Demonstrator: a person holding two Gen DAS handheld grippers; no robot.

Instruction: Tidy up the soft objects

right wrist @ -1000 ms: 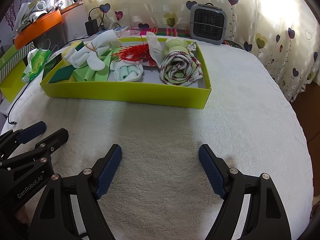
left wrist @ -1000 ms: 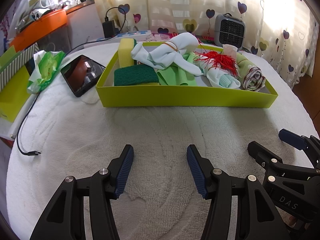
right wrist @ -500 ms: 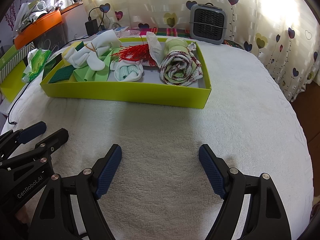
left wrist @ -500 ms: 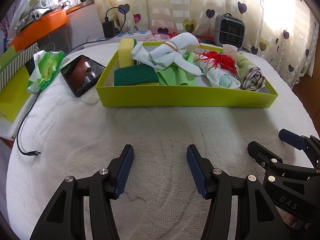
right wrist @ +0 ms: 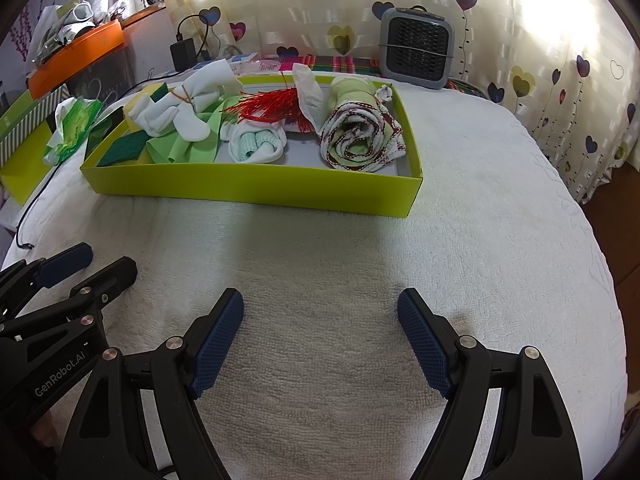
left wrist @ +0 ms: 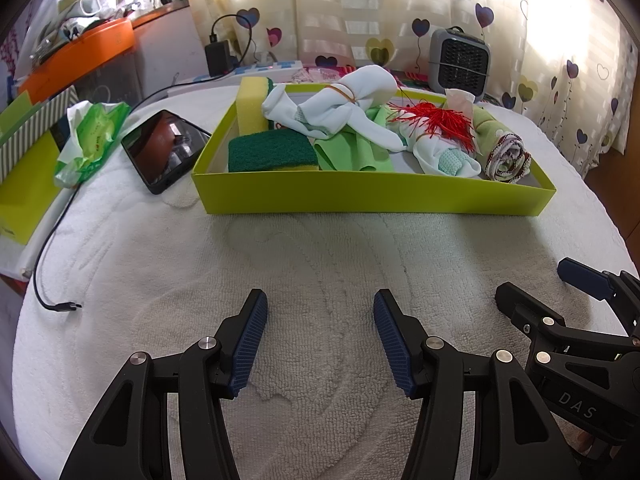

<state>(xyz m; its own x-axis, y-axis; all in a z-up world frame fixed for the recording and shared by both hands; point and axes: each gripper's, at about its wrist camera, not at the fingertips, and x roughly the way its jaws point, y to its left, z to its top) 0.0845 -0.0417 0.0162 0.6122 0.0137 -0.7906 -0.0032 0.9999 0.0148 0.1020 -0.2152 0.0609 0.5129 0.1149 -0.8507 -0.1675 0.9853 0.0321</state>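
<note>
Both grippers hang over the white towel-covered table (left wrist: 320,264), and each has its jaws wide apart with nothing between them. The left gripper (left wrist: 320,300) and the right gripper (right wrist: 320,300) are side by side, near each other but not touching.

The lime-green tray (left wrist: 372,196) lies well beyond the fingertips of both, and it holds all the soft things. Its long axis runs across the view, from left to right. Inside, at the left end, is 1 green scouring sponge (left wrist: 272,154) lying flat, with 1 yellow sponge (left wrist: 252,104) standing behind it. In the middle are white socks (left wrist: 344,108), a light green cloth (left wrist: 352,152) and red tassel threads (left wrist: 436,120). At the right end lies a rolled towel (right wrist: 360,136), its open end facing the grippers.
</note>
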